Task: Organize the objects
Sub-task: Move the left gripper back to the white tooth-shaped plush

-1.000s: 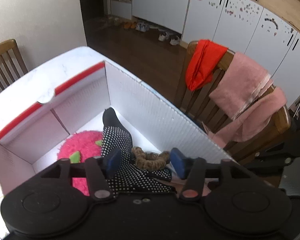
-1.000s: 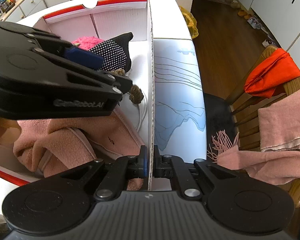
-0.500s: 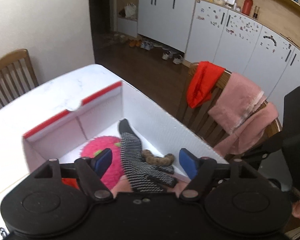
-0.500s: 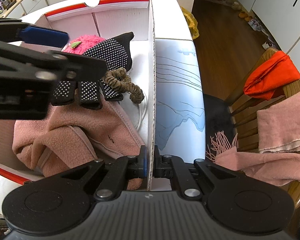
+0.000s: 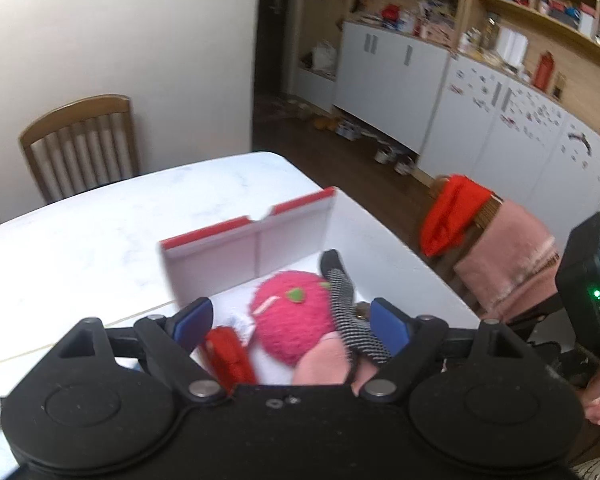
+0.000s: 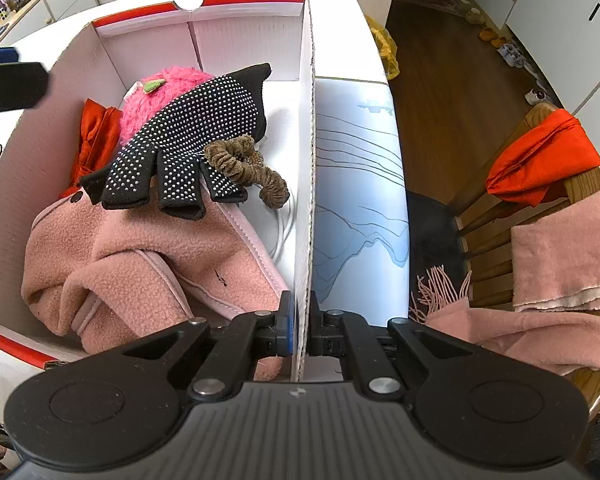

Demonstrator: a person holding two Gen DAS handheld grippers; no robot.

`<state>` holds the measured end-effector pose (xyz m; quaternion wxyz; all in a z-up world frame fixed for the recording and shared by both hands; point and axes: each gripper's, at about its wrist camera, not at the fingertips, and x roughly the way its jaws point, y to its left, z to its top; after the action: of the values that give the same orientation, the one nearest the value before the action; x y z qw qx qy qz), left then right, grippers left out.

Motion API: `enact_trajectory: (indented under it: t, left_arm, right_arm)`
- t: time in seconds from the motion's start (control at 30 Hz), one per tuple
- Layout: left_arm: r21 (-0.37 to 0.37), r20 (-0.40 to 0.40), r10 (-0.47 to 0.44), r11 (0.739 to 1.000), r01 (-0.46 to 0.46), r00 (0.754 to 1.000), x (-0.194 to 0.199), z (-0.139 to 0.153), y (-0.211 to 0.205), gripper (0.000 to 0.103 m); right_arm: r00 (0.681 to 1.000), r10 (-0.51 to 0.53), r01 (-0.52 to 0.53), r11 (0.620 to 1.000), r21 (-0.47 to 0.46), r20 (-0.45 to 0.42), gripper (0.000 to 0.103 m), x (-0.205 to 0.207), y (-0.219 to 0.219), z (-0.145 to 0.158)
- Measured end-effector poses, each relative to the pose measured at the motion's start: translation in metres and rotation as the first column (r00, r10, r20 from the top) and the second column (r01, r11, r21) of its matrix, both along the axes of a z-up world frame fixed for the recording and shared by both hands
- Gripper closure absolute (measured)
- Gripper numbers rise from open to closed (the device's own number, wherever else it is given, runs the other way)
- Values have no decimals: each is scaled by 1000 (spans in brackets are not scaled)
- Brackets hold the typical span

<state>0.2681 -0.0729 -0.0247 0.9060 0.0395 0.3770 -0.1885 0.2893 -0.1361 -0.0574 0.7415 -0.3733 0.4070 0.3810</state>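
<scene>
A white box with red rim (image 6: 240, 0) stands on the white table (image 5: 100, 232). Inside lie a pink fluffy toy (image 6: 168, 88), a black dotted glove (image 6: 192, 136), a brown scrunchie (image 6: 252, 168), a pink fleece garment (image 6: 148, 252) and a red cloth (image 6: 96, 136). My right gripper (image 6: 300, 328) is shut on the box's right wall (image 6: 306, 200) near its front corner. My left gripper (image 5: 288, 326) is open and empty, held above the box's near end; the toy (image 5: 292, 324) and glove (image 5: 348, 320) show between its fingers.
A wooden chair (image 6: 540, 200) draped with pink towels (image 6: 564, 256) and a red cloth (image 6: 540, 160) stands right of the table. Another wooden chair (image 5: 80, 140) stands at the table's far side. White cabinets (image 5: 480, 120) line the far wall.
My left gripper has risen and pulled back out of the box, empty, leaving the scrunchie by the glove. My right gripper has kept its hold on the box wall.
</scene>
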Motion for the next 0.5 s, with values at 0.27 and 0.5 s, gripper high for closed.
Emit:
enact_trajectory:
  t: [0.27, 0.5]
  left_arm:
    - [-4, 51, 102, 995, -102, 993, -17, 6, 45, 4]
    - [-15, 51, 246, 969, -246, 968, -27, 5, 98, 1]
  right_arm:
    - [1000, 7, -6, 1000, -17, 9, 98, -1, 3, -1]
    - [1000, 7, -6, 1000, -29, 17, 98, -2, 5, -1]
